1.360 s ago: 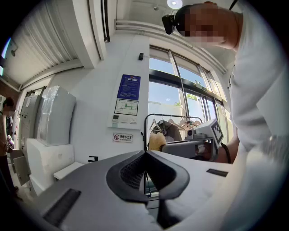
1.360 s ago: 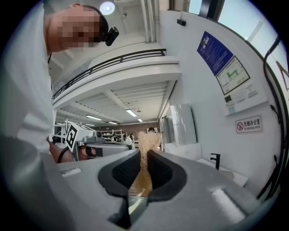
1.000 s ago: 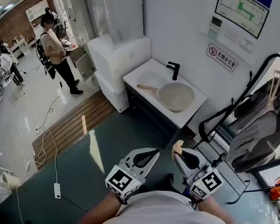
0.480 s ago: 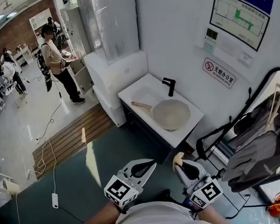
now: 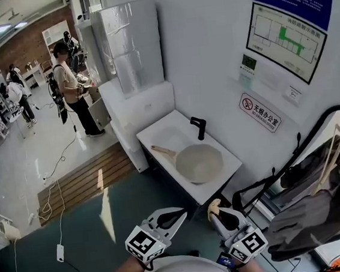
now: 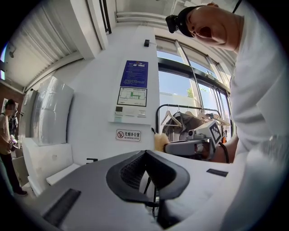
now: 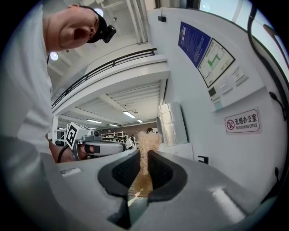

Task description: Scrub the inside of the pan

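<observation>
A beige pan (image 5: 198, 162) with a wooden handle lies on the white sink counter (image 5: 223, 181), beside a black faucet (image 5: 198, 126). Both grippers are held low and close to my body, well short of the counter. My left gripper (image 5: 177, 213) is shut with nothing between its jaws (image 6: 146, 155). My right gripper (image 5: 214, 207) is shut on a tan scrubbing sponge (image 7: 146, 144), which sticks out past the fingertips. The sponge (image 6: 159, 140) also shows in the left gripper view.
A dark bag (image 5: 320, 189) hangs on a black rack to the right of the sink. White cabinets (image 5: 136, 105) stand left of it, with a wooden platform (image 5: 81, 181) and floor cables beyond. A person (image 5: 71, 82) stands farther off.
The sink and pan have slid down and left in the head view and look nearer. Both grippers keep their pose near my body, the right still shut on the sponge.
</observation>
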`<state>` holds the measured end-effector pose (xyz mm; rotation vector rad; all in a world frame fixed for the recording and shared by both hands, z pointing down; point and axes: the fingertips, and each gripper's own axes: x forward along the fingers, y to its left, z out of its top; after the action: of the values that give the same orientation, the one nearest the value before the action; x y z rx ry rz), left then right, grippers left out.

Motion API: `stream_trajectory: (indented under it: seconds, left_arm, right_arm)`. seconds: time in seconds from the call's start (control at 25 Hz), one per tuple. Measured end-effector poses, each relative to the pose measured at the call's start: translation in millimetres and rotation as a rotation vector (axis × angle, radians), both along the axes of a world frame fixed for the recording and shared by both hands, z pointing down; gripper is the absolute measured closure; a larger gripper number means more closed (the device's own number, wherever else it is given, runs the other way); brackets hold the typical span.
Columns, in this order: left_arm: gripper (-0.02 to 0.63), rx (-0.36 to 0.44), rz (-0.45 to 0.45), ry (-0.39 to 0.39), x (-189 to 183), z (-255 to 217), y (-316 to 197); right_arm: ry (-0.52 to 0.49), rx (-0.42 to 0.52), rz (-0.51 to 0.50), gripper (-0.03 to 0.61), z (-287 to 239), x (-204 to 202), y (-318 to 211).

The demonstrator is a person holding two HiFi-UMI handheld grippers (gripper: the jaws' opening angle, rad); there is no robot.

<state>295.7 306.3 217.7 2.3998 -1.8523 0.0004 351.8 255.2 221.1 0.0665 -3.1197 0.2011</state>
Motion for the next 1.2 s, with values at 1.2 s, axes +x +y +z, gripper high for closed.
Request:
stream_trajectory:
  seconds: [1.2]
  left_arm:
    - [0.612, 0.021, 0.152, 0.015, -262, -1, -46]
  right_arm:
    - [0.010, -0.002, 0.179, 0.529, -2, -250, -51]
